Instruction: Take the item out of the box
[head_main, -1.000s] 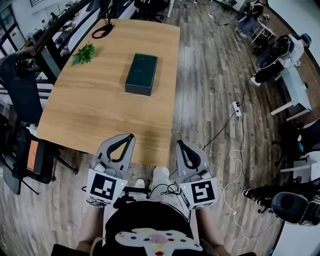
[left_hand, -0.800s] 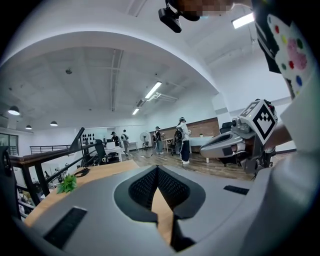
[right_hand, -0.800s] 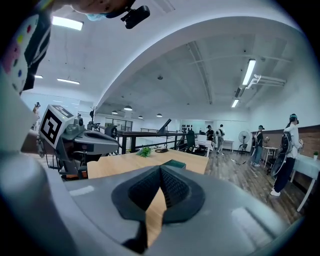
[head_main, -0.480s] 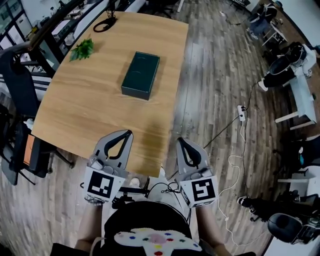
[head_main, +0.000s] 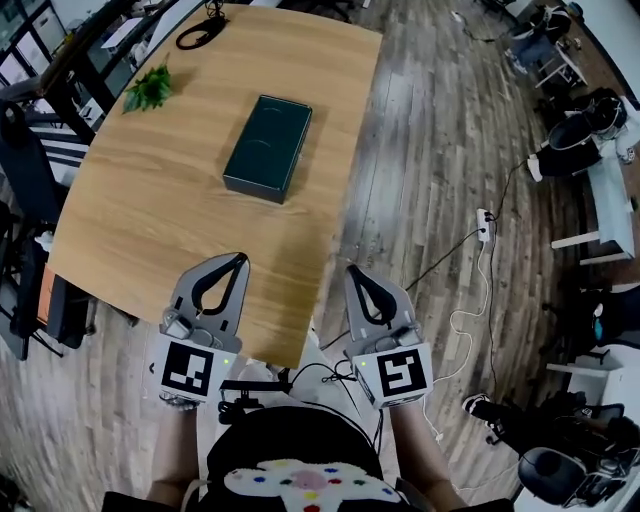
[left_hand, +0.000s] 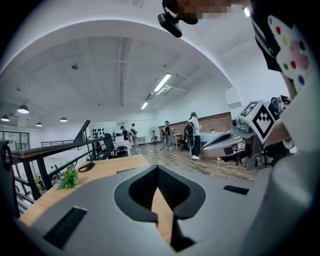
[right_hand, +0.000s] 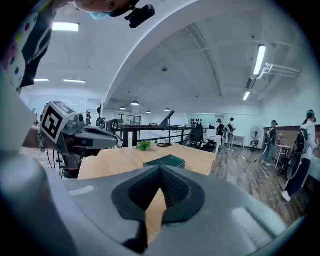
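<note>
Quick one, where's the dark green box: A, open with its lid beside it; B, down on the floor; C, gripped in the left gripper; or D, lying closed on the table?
D: the box lies closed on the table, with nothing gripping it.

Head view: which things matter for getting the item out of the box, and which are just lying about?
Job: dark green rectangular box, closed, on the light wooden table; left gripper and right gripper, both shut, empty, short of the box.
Lying about: green leafy sprig; black looped cable at the table's far end; white power strip.
</note>
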